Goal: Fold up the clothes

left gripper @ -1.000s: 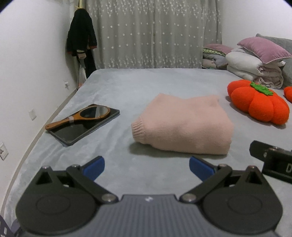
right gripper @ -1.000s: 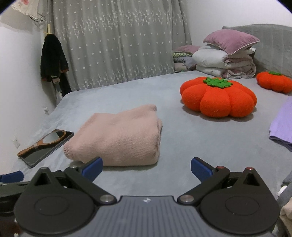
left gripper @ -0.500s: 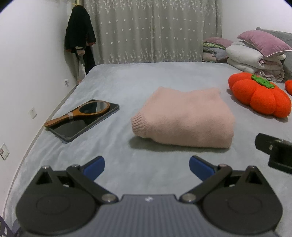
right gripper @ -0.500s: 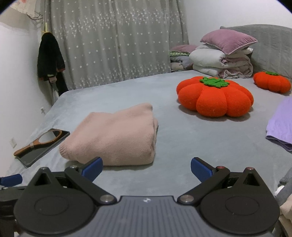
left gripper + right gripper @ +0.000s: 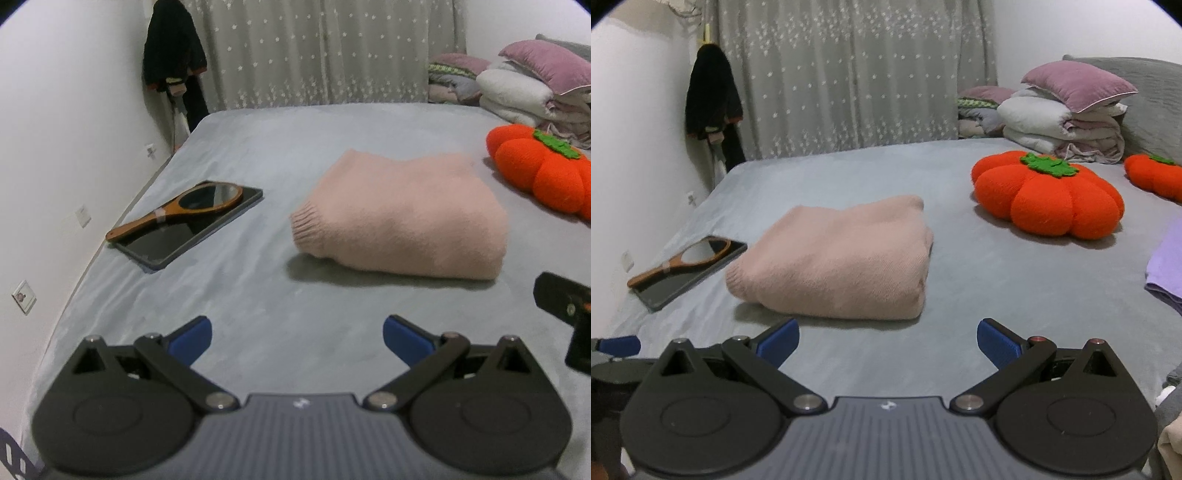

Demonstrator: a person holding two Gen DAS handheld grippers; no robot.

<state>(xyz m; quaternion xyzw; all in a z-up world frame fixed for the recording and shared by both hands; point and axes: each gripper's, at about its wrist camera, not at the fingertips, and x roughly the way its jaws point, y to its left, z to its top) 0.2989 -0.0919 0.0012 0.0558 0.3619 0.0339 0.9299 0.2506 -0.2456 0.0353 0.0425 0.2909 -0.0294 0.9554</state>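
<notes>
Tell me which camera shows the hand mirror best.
The left wrist view. There the hand mirror lies in full view on a dark tablet, handle and glass both clear. The right wrist view shows the mirror small, at the left edge, at a flat angle.

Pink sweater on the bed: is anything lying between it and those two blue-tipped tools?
Nothing visible. Only bare grey bedsheet separates the open left tool and open right tool from the folded pink sweater. The hand mirror on its tablet and the pumpkin cushion sit off to the sides.
</notes>
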